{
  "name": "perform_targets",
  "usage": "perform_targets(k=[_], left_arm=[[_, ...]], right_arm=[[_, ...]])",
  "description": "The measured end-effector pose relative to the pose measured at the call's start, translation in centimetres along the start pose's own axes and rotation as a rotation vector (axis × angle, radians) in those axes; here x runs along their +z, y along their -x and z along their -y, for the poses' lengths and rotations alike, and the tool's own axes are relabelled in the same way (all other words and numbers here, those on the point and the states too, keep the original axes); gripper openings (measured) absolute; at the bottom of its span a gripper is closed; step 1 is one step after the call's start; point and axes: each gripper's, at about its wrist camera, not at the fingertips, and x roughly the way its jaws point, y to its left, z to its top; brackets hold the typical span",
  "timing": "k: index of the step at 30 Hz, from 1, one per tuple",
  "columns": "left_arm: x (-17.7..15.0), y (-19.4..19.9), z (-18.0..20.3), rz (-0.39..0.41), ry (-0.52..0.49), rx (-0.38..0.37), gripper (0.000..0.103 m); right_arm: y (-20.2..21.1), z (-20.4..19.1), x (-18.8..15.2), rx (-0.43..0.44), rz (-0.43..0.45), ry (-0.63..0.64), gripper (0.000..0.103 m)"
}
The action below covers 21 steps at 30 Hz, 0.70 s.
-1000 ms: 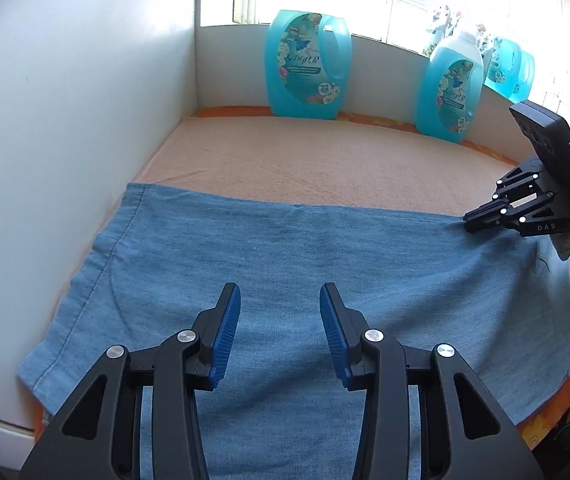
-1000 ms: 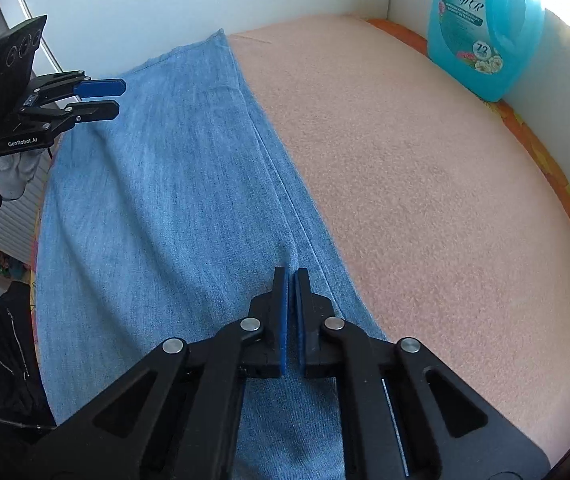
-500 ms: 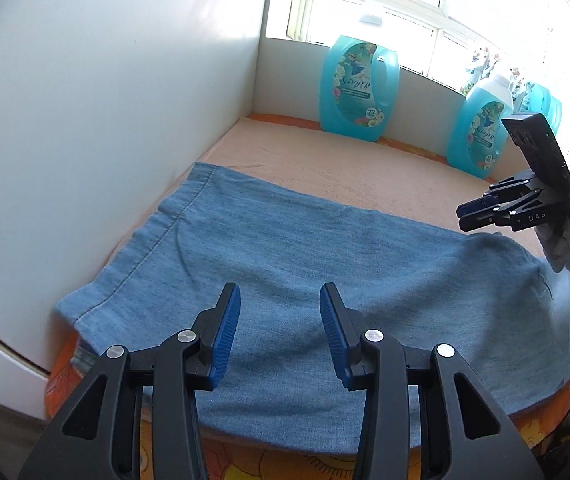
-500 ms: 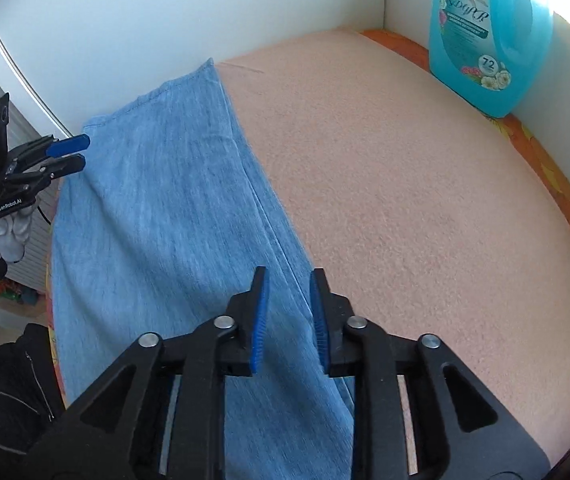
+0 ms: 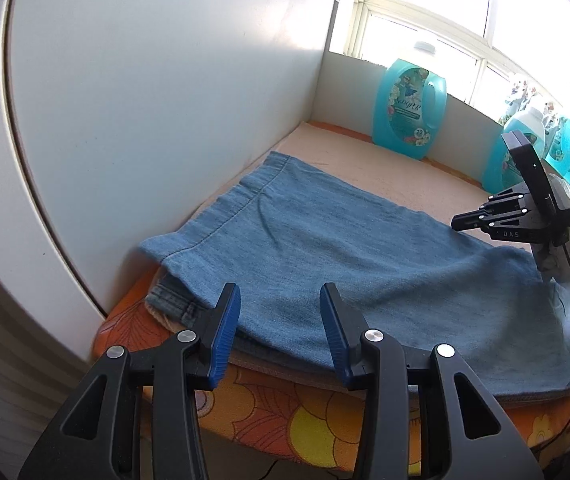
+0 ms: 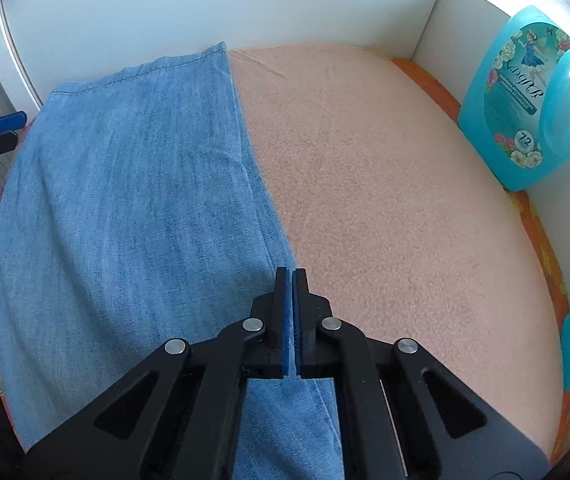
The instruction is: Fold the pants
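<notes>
Blue denim pants [image 5: 365,252] lie folded lengthwise along the near edge of a peach towel [image 5: 397,168]. In the right wrist view the pants [image 6: 125,208] fill the left half. My left gripper [image 5: 281,300] is open and empty, held back above the pants' near left end. My right gripper [image 6: 289,276] is shut with nothing between its pads, above the pants' far long edge. It also shows at the right of the left wrist view [image 5: 461,222], raised above the cloth.
A white wall panel [image 5: 165,100] borders the left end. Teal detergent bottles [image 5: 409,116] [image 6: 533,100] stand along the back wall. An orange flowered cover [image 5: 285,412] hangs over the front edge.
My left gripper has pulled back and up, away from the pants toward the front left corner. My right gripper opened half a second ago and has now shut again.
</notes>
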Motion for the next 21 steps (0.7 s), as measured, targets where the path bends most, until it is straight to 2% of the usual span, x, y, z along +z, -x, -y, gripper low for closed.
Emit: perform_targets(k=[5, 7, 10, 14, 19, 20, 21], left_arm=[[-0.4, -0.2, -2.6, -0.005, 0.106, 0.053, 0.04], [-0.5, -0.5, -3.4, -0.013, 0.143, 0.062, 0.046], [-0.6, -0.7, -4.2, -0.016, 0.178, 0.075, 0.046], [-1.2, -0.2, -5.2, -0.002, 0.222, 0.062, 0.046], [-2.3, 1.6, -5.6, 0.007, 0.197, 0.093, 0.046], [-2.4, 1.9, -5.9, 0.011, 0.196, 0.099, 0.046], [-2.5, 2.1, -6.2, 0.015, 0.201, 0.104, 0.046]], right_arm=[[0.4, 0.6, 2.2, 0.073, 0.023, -0.064, 0.004], [0.7, 0.5, 3.2, 0.091, 0.056, -0.09, 0.023], [1.4, -0.5, 4.4, 0.182, 0.106, -0.126, 0.027], [2.4, -4.6, 6.3, 0.274, 0.159, -0.08, 0.028], [3.1, -11.6, 7.9, 0.376, 0.181, 0.045, 0.029], [3.2, -13.1, 7.8, 0.394, 0.179, 0.071, 0.031], [3.1, -14.5, 7.7, 0.403, 0.178, 0.099, 0.038]])
